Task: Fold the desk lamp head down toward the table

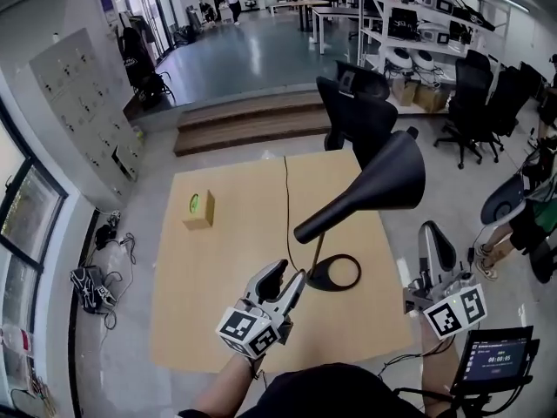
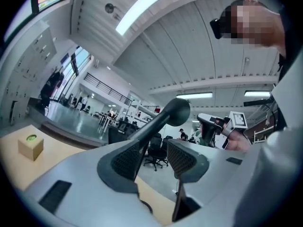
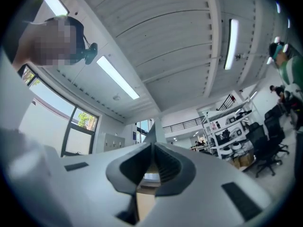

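My left tool [image 1: 285, 279] has its jaws apart and empty, just beside the stem of the desk lamp [image 1: 376, 184]. My right tool [image 1: 433, 238] is closed on nothing, past the right edge of the wooden surface [image 1: 218, 312]. A small box [image 1: 198, 209] sits far left, with office chairs [image 1: 361, 116] beyond. The lamp's ring base [image 1: 315, 278] rests near me, its cone head slanting up to the right

Left tongs [image 1: 291, 273] parted; right tongs [image 1: 435, 233] closed.
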`<state>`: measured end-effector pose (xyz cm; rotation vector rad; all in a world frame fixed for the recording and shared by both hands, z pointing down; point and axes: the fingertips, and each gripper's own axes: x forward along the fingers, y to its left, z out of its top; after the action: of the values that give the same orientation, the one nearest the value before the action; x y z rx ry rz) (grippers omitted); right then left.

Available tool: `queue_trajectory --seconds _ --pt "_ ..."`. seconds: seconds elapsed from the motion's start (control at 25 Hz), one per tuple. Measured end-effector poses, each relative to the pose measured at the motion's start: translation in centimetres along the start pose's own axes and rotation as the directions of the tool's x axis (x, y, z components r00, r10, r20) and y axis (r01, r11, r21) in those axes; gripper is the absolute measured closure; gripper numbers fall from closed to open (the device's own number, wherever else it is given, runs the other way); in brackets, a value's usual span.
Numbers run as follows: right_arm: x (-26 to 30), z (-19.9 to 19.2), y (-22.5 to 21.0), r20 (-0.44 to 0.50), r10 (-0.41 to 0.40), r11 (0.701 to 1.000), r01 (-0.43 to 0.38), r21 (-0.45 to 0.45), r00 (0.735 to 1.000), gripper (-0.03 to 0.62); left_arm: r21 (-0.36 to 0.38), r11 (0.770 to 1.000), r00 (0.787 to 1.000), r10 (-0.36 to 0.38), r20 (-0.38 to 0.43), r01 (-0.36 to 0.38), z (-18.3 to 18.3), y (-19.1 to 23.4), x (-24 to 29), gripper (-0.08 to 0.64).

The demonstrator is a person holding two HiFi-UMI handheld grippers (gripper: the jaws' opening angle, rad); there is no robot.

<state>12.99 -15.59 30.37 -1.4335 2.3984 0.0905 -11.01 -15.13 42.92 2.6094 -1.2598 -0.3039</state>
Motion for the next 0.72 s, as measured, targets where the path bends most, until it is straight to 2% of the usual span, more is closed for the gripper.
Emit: queue_trajectory --seconds 0.12,0.32,0.48,0.72 --pt "1.8 2.3 0.5 0.048 0.001 0.999 0.001 -0.039 0.999 0.588 0.035 0.999 0.999 0.004 0.034 -0.005 1.0 1.2 0.5 0.371" --pt "3.1 4.5 1.0 0.083 -0.025 0.992 0.035 -0.12 0.996 0.569 0.007 0.997 0.997 -0.075 0.017 0.075 0.5 1.8 1.4 0.371" --pt "3.8 4.6 0.3 0.085 -0.05 0.994 0.057 -0.089 0.995 0.554 -0.008 0.995 0.995 -0.095 0.0 0.095 -0.2 2.2 2.3 0.371" --pt "3.8 5.3 1.0 0.112 -0.011 0.997 0.019 -0.069 0.994 0.552 -0.065 0.996 0.998 -0.066 -0.012 0.065 -0.6 2.9 2.2 0.371"
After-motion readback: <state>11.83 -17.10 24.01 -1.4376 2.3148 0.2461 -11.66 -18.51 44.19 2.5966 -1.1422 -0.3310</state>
